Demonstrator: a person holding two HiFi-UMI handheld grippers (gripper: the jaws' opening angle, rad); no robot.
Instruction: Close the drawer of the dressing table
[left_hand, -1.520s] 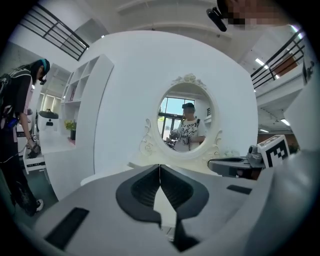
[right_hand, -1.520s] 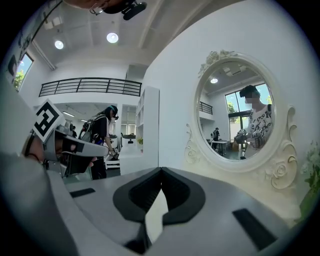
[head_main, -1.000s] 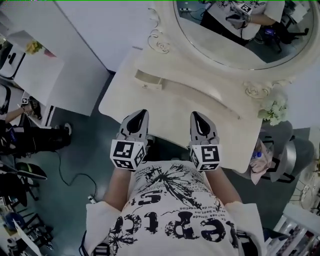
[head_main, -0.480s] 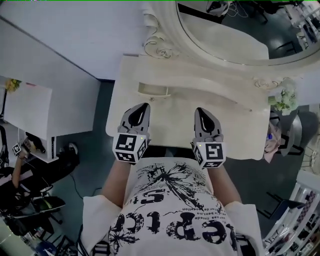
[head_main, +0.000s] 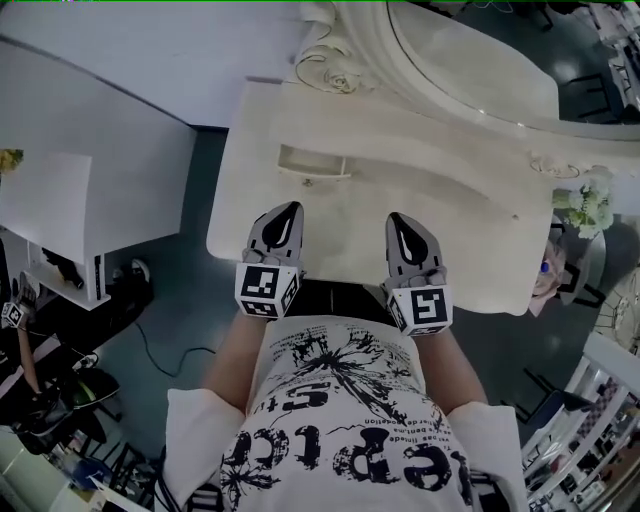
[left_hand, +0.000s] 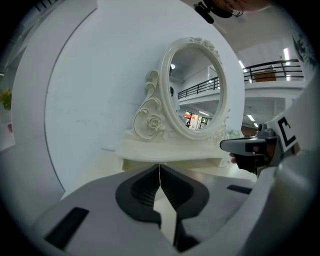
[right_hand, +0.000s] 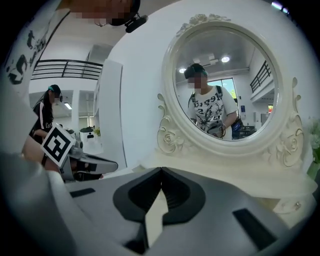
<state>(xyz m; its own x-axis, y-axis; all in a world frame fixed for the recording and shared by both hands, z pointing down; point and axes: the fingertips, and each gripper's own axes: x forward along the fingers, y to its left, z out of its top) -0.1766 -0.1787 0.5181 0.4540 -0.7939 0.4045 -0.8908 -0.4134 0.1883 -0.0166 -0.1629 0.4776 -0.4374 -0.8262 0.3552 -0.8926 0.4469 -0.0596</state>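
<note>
The cream dressing table (head_main: 450, 200) fills the upper middle of the head view, with its oval mirror (head_main: 470, 60) at the back. A small drawer (head_main: 312, 163) stands a little way out of the raised back tier on the left; in the left gripper view the drawer (left_hand: 170, 161) shows straight ahead. My left gripper (head_main: 287, 212) hovers over the table's front left, short of that drawer, shut and empty. My right gripper (head_main: 397, 220) hovers beside it over the front middle, also shut and empty. Both gripper views show jaws closed: left gripper (left_hand: 160, 171), right gripper (right_hand: 161, 173).
A white cabinet (head_main: 80, 200) stands left of the table across a strip of dark floor. Pale flowers (head_main: 590, 210) sit at the table's right end, with a chair (head_main: 585, 265) beyond. A person (head_main: 25, 360) and cables lie at the lower left.
Both grippers have sunk and gone forward over the table's front edge, staying shut. The view has swung, so the table looks nearer and the mirror has slid up out of the picture.
</note>
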